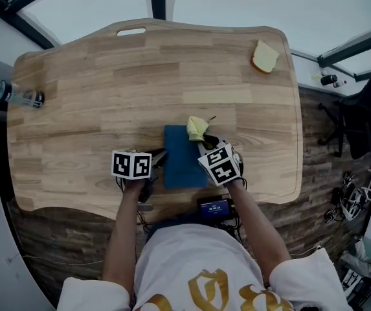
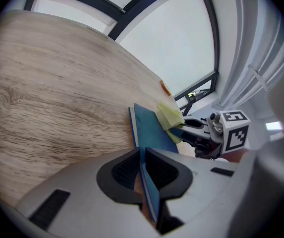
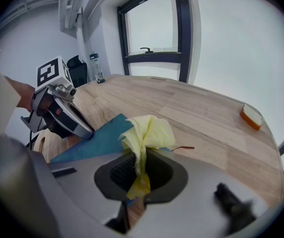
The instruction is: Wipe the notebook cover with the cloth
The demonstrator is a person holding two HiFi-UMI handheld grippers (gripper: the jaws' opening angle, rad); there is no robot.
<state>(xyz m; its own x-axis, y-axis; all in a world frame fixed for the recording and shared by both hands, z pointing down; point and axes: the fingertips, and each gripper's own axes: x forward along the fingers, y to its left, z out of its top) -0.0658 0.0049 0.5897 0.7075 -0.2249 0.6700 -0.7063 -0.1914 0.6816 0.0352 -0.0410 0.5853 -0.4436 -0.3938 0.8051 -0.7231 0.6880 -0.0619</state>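
The left gripper [image 2: 142,170] has its jaws closed on the near left edge of the blue notebook [image 2: 152,129], and the thin cover runs between the two pads. The right gripper [image 3: 141,168] pinches a bunched yellow cloth [image 3: 149,132], whose loose folds stand up beyond its jaws.

In the head view the notebook [image 1: 184,164] lies flat on the wooden table [image 1: 94,76], near the front edge and just in front of the person. The left gripper [image 1: 156,161] sits at its left side and the right gripper [image 1: 206,142] at its right. The cloth [image 1: 197,127] hangs over the notebook's far right corner; whether it presses on the cover there I cannot tell.

The notebook looks thin, light and fairly stiff. Its smooth cover would probably slide on the wood under a rubbing stroke, so a hold on the very edge seems right: it pins the book and leaves almost the whole cover bare.

The cloth is soft, limp and nearly weightless. It is best taken by its gathered middle, as here, so that a wad projects past the jaws and only fabric meets the cover. Most of the cover lies between the two grippers, to the left of the cloth and toward the person
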